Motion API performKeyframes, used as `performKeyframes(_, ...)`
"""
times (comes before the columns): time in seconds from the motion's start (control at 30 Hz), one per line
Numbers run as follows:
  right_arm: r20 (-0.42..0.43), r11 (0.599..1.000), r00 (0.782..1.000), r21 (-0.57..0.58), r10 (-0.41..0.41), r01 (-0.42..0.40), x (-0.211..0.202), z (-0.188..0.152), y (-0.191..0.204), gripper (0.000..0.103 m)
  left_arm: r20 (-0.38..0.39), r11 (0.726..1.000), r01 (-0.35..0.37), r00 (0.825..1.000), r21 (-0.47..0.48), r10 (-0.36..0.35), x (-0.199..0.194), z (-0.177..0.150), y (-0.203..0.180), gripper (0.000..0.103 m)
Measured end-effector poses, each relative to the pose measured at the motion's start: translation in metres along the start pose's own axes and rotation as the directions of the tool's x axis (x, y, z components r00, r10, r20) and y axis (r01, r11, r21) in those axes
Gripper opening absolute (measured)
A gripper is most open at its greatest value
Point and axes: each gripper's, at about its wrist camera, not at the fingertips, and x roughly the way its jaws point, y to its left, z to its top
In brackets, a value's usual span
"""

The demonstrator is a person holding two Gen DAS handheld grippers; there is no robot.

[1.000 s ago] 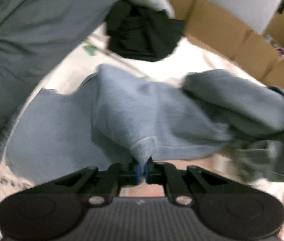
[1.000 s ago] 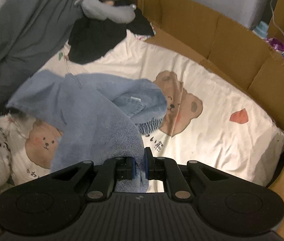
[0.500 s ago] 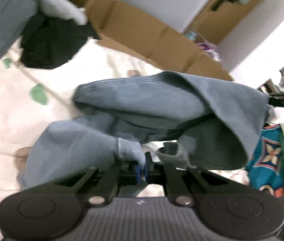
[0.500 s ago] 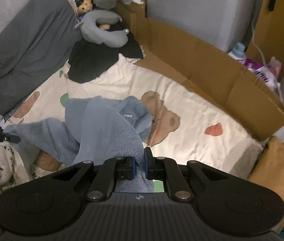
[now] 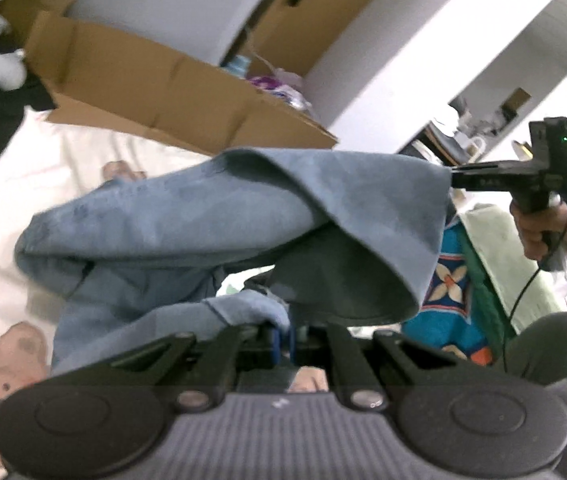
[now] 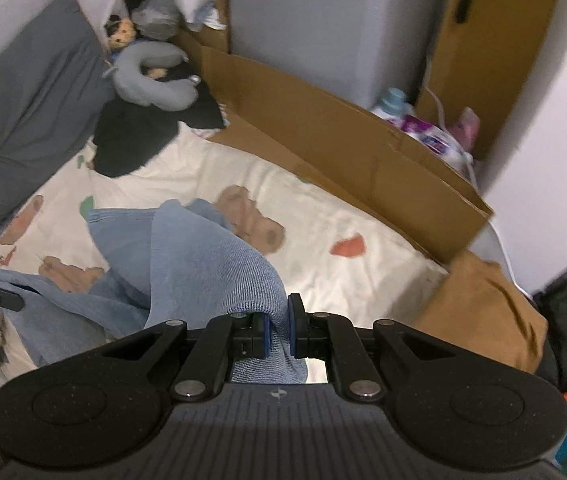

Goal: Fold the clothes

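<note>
A light blue garment point(image 5: 211, 220) hangs in the air above a cream bear-print sheet point(image 6: 323, 224), stretched between my two grippers. In the left wrist view my left gripper point(image 5: 282, 338) is shut on a bunched blue corner. The right gripper point(image 5: 453, 178) shows at the far right of that view, pinching the far corner, with a hand point(image 5: 539, 228) on its handle. From the right wrist camera my right gripper point(image 6: 278, 330) is shut on a fold of the blue garment point(image 6: 203, 264). The left gripper point(image 6: 3, 300) appears at the left edge there, gripping the other end.
A cardboard wall point(image 6: 343, 136) borders the sheet at the back and right. A black garment point(image 6: 143, 136) and a grey neck pillow point(image 6: 151, 76) lie at the far left. Dark grey bedding point(image 6: 23, 100) runs along the left. A tan bundle point(image 6: 491, 312) sits right.
Both grippers have risen and drawn apart, lifting the blue garment off the sheet and spreading it. The left camera has swung to the right, bringing the right gripper and hand into view.
</note>
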Motion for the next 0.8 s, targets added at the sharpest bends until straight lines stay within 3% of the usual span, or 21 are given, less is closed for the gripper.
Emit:
performKeyframes(0.1, -0.030, 0.999, 0.999, 0.022, -0.033, 0.034, -0.007, -0.015, -0.014, 0.007, -0.037, 1.000, 0.016, 0.999, 0.020, -0.015, 0.015, 0.002, -0.010, 0.008)
performKeyframes(0.2, -0.086, 0.997, 0.994, 0.039, -0.060, 0.063, -0.007, -0.032, -0.028, 0.008, -0.081, 1.000, -0.005, 0.997, -0.004, 0.005, 0.022, -0.004, -0.003, 0.019)
performKeyframes(0.27, -0.122, 0.996, 0.990, 0.055, -0.067, 0.074, -0.004, -0.045, -0.036, 0.011, -0.073, 1.000, -0.011, 0.997, -0.027, 0.009, 0.014, -0.009, 0.004, 0.033)
performKeyframes(0.3, -0.142, 0.995, 0.987, 0.059, -0.070, 0.079, -0.001, -0.051, -0.038, 0.013, -0.062, 0.999, -0.017, 0.998, -0.035, 0.015, 0.008, -0.011, 0.008, 0.049)
performKeyframes(0.37, -0.158, 0.993, 0.983, 0.063, -0.093, 0.104, 0.001, -0.063, -0.040, 0.022, -0.041, 0.998, -0.035, 0.999, -0.048, 0.033, -0.003, -0.014, 0.015, 0.060)
performKeyframes(0.4, -0.165, 0.991, 0.981, 0.065, -0.104, 0.116, 0.002, -0.068, -0.041, 0.023, -0.038, 0.997, -0.046, 0.998, -0.057, 0.044, -0.007, -0.016, 0.021, 0.060)
performKeyframes(0.5, -0.149, 0.987, 0.982, 0.093, -0.114, 0.129, -0.003, -0.076, -0.047, 0.042, -0.031, 0.990, -0.093, 0.995, -0.105, 0.090, -0.016, -0.018, 0.041, 0.060)
performKeyframes(0.7, -0.115, 0.989, 0.991, 0.116, -0.074, 0.087, 0.013, -0.074, -0.045, 0.044, -0.014, 0.951, -0.202, 0.979, -0.233, 0.204, -0.010, -0.017, 0.097, 0.060)
performKeyframes(0.8, -0.090, 0.997, 0.995, 0.062, -0.035, 0.040, 0.026, -0.065, -0.029, 0.044, -0.012, 0.936, -0.231, 0.972, -0.267, 0.236, -0.004, -0.022, 0.117, 0.060)
